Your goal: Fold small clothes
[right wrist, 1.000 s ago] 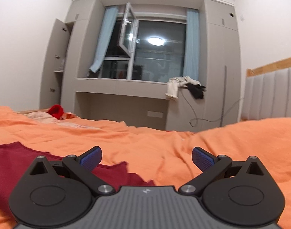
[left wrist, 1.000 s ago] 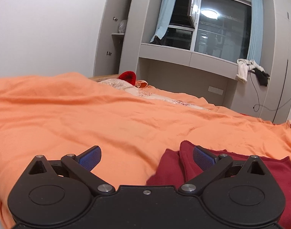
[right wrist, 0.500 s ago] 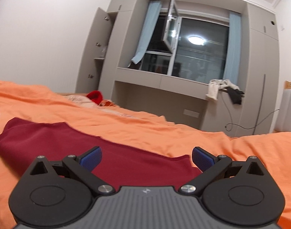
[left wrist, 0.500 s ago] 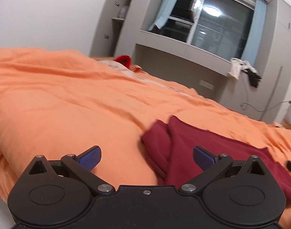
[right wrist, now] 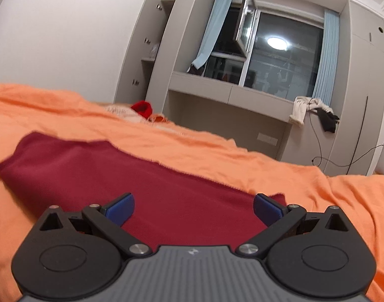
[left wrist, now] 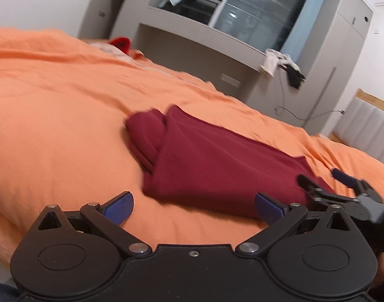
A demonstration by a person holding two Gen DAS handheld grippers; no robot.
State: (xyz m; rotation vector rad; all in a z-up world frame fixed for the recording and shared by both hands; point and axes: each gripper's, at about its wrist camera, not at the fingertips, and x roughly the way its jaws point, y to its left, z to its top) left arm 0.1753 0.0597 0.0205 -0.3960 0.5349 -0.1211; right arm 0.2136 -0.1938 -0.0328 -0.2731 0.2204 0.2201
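A dark red garment (left wrist: 212,161) lies folded on the orange bedcover (left wrist: 53,115), with a doubled-over end at its far left. My left gripper (left wrist: 193,207) hovers open just short of its near edge, nothing between the blue pads. In the left wrist view the right gripper (left wrist: 325,178) shows at the garment's right end, its fingers apart. The right wrist view has the same red garment (right wrist: 141,176) spread under my open right gripper (right wrist: 193,207), which holds nothing.
A bright red item (right wrist: 141,109) and patterned cloth lie at the bed's far side. Grey built-in cabinets and a window ledge with draped white and black clothes (right wrist: 310,112) stand behind. A padded headboard (left wrist: 363,128) is at right.
Both grippers have drawn back and tilted up from the garment, so more of it shows. The right gripper has come into the left wrist view. Both stayed open.
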